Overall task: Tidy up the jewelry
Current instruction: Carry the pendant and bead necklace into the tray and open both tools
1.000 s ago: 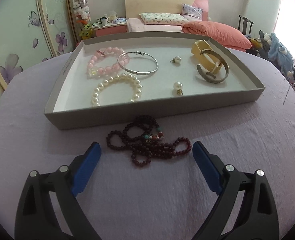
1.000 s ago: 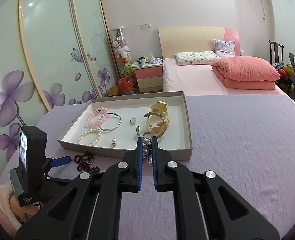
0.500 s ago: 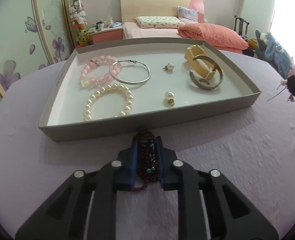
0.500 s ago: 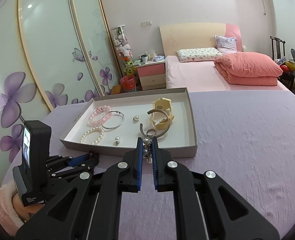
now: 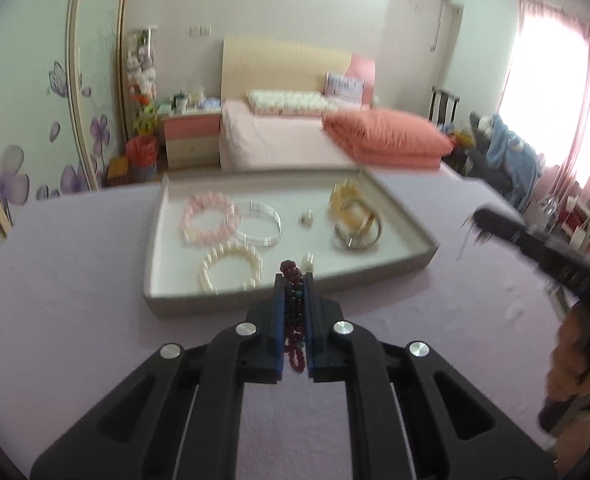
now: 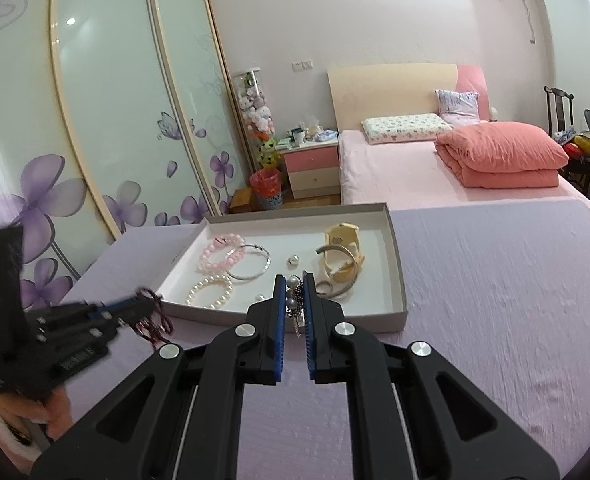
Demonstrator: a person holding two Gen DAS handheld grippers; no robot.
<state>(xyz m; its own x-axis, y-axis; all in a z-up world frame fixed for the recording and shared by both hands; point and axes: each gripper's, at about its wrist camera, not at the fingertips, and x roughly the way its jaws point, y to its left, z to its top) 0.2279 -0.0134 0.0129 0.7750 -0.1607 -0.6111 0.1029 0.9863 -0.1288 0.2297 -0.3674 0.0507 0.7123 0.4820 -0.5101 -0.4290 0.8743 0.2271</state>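
My left gripper [image 5: 294, 280] is shut on a dark red bead necklace [image 5: 293, 320], held above the lilac cloth just before the grey tray's front wall [image 5: 255, 300]. From the right wrist view the left gripper [image 6: 135, 306] appears at the left with red loops [image 6: 155, 326] dangling. My right gripper [image 6: 294, 280] is shut on a grey pearl piece with a thin chain [image 6: 293, 304], near the tray's front wall [image 6: 335, 320]. The tray holds a pink bead bracelet [image 5: 209, 220], a silver bangle [image 5: 259, 224], a white pearl bracelet [image 5: 231, 268], yellow and metal cuffs [image 5: 355, 220] and two small pearl pieces.
The tray lies on a surface covered in lilac cloth [image 6: 495, 300]. Behind it stand a bed with a salmon quilt [image 6: 503, 160], a pink nightstand [image 6: 313, 168] and flowered sliding doors [image 6: 95, 140]. A hand [image 6: 55, 416] shows under the left gripper.
The left gripper closed on the red necklace that lay on the cloth and lifted it clear; the view rose and tilted. The right gripper stayed shut on its pearl piece, barely moving.
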